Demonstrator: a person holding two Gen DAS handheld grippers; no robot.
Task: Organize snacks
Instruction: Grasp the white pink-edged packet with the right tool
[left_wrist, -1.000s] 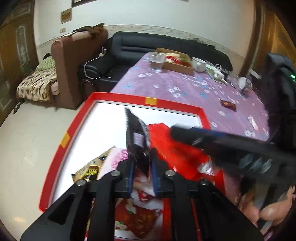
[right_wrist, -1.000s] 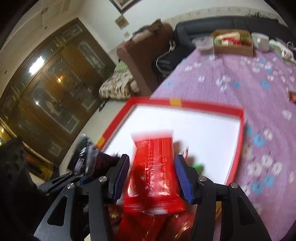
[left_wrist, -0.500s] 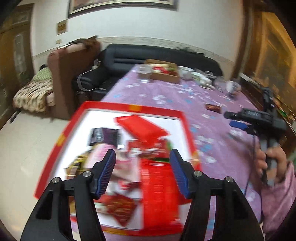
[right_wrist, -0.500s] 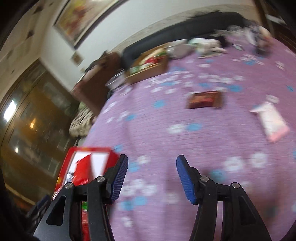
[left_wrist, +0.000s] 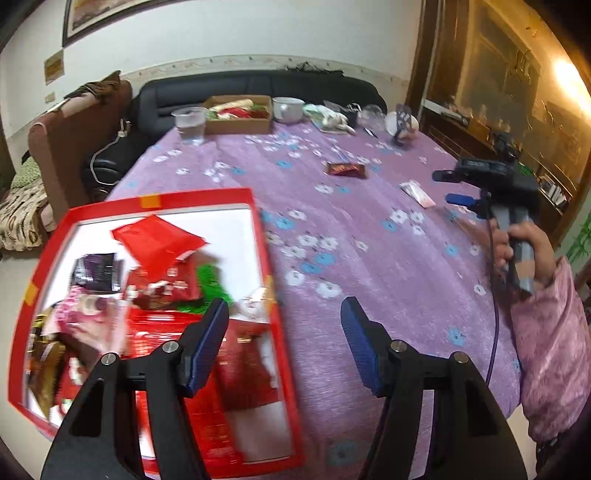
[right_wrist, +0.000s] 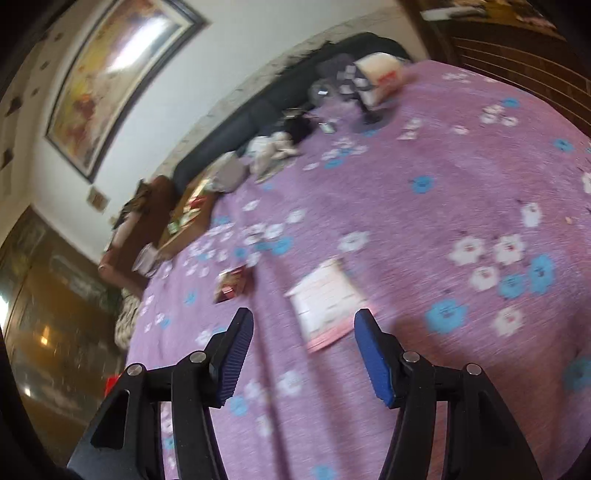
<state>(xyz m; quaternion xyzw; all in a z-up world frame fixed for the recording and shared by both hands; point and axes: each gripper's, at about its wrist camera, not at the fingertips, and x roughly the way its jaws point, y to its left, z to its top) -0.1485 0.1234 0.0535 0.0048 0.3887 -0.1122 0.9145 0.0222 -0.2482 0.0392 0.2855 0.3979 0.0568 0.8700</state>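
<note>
The dark packet (left_wrist: 96, 272) and red packet (left_wrist: 157, 240) held a second ago have been released into the red tray (left_wrist: 266, 266). The left hand-held gripper (left_wrist: 284, 343) is opening, empty. The right hand-held gripper (right_wrist: 303, 354) – also opening, empty – is poised over a pink-white packet (right_wrist: 325, 302) on the bench (right_wrist: 424, 229).

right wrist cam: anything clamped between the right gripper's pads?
No. The right gripper has nothing between its opening jaws; the pink-and-white packet lies flat on the purple tablecloth beyond the pads.
</note>
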